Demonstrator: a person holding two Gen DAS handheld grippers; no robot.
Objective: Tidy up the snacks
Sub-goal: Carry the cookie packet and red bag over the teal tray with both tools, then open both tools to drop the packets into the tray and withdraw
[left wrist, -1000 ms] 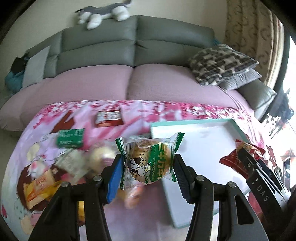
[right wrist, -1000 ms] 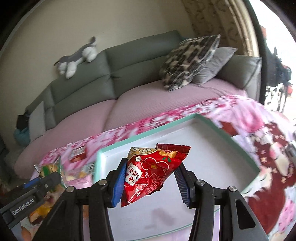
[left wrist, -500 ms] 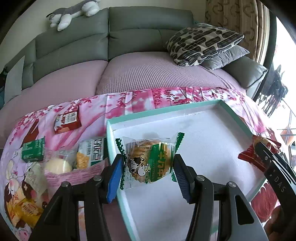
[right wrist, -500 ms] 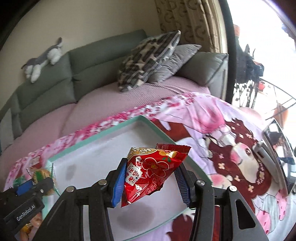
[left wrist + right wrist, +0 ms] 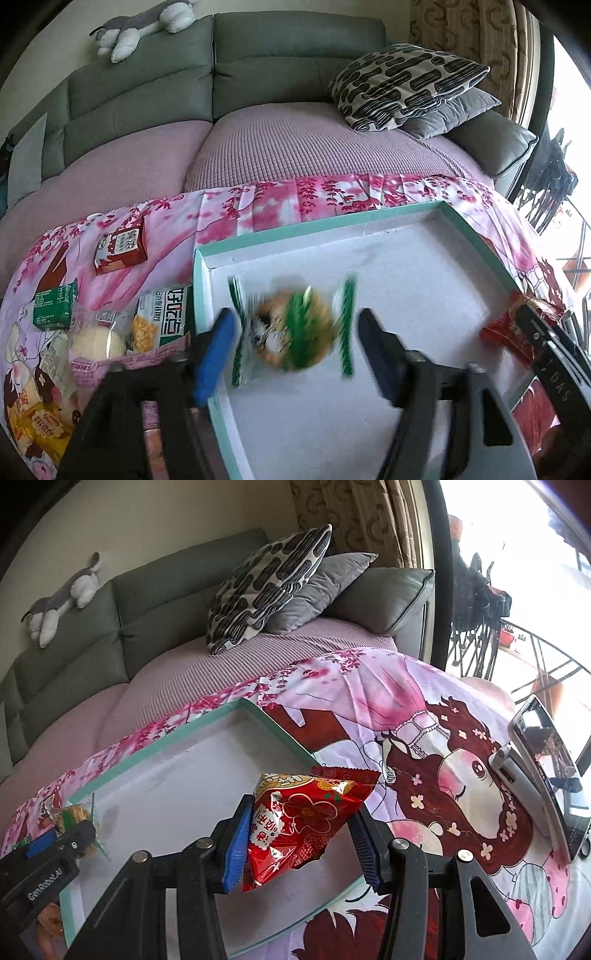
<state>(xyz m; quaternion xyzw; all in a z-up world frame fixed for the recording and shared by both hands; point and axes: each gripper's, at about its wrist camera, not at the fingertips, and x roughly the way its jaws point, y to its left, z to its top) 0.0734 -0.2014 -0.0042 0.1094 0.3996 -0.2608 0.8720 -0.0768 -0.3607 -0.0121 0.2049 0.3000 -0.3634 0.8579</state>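
Left gripper (image 5: pixel 295 354) jaws spread; green-wrapped bun (image 5: pixel 291 334) blurred between them, over the tray (image 5: pixel 476 236). Right gripper (image 5: pixel 301 843) pinches red snack pouch (image 5: pixel 299 823) above tray's right edge. Both look light, crinkly, crushable; grip by seams.

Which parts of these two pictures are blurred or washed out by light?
Left wrist view: the bun packet between the open left gripper is motion-blurred; the sofa is sharp. Right wrist view: the window is overexposed; the red packet is sharp.
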